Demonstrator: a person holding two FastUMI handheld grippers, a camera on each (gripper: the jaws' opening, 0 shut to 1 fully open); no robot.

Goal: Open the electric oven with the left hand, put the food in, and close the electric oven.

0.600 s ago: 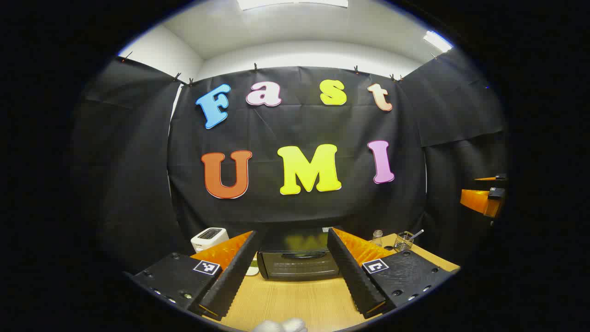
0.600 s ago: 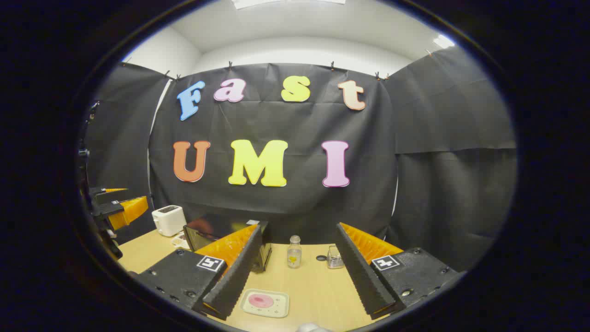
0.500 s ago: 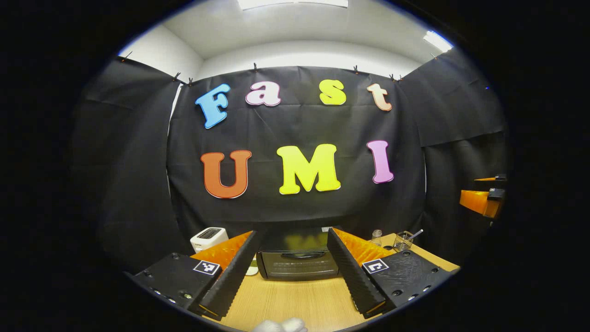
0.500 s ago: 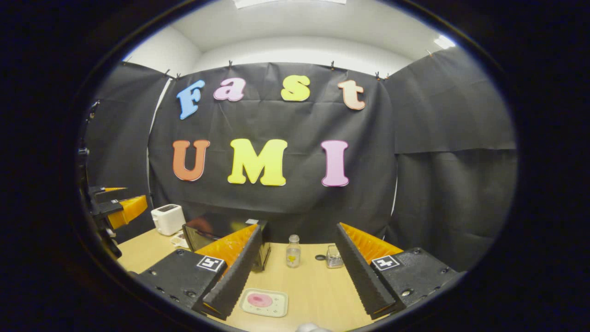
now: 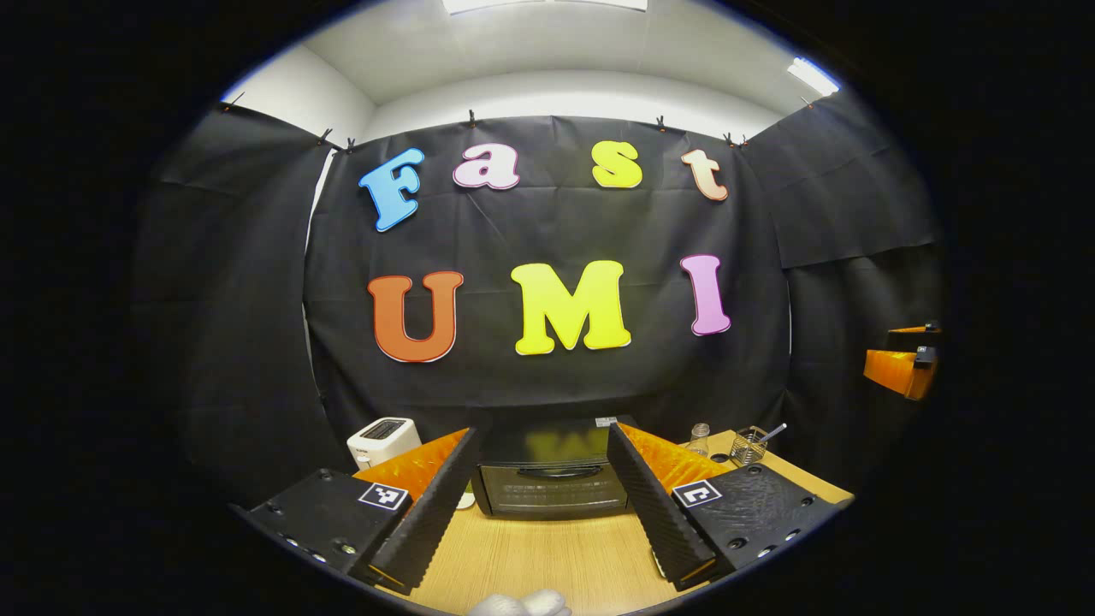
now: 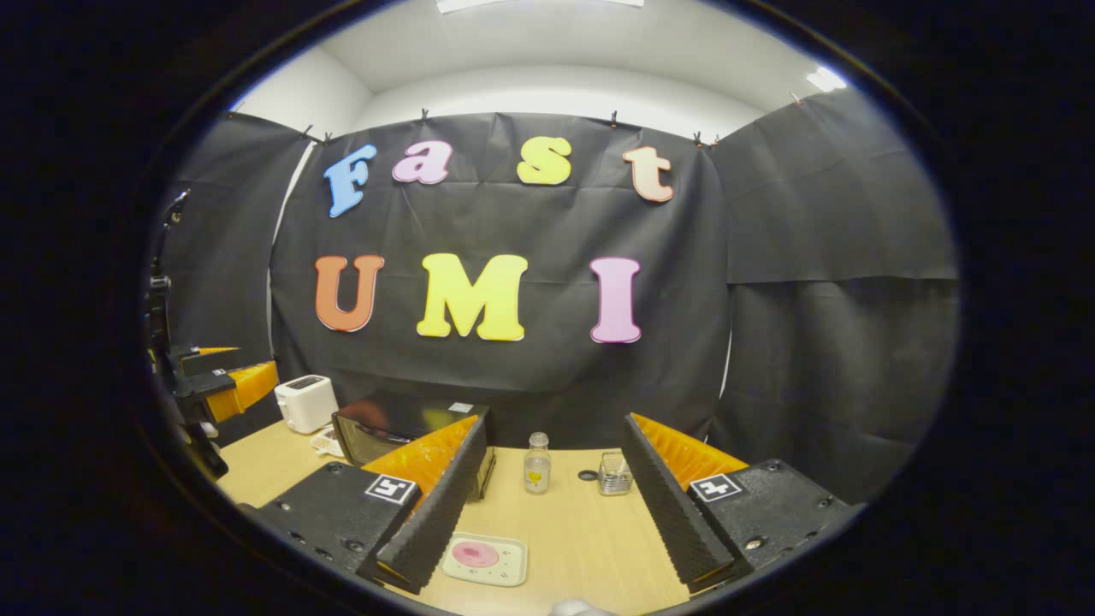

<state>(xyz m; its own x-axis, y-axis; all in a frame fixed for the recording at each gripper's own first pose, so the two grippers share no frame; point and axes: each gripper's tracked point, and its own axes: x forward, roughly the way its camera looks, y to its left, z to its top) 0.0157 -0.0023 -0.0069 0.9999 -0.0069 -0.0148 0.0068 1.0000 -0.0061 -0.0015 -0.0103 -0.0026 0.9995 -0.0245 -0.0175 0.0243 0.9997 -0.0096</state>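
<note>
The black electric oven (image 5: 552,479) stands at the back of the wooden table, door closed, seen straight ahead between the fingers of my open left gripper (image 5: 539,496). In the right gripper view the oven (image 6: 385,428) sits left of centre, partly behind the left finger. A small white tray with pink food (image 6: 483,558) lies on the table near the front, just right of my right gripper's left finger. My right gripper (image 6: 552,505) is open and holds nothing. Both grippers hang above the table's front, well back from the oven.
A white toaster (image 5: 383,439) stands left of the oven. A small glass bottle (image 6: 536,463), a wire-mesh cup (image 6: 614,475) and a dark round lid (image 6: 586,475) stand right of it on the table (image 6: 582,539). My other gripper shows at each view's edge (image 5: 902,368) (image 6: 227,385).
Both views have tilted down slightly; the oven, toaster and bottle sit a little higher in frame. Neither gripper's opening has changed.
</note>
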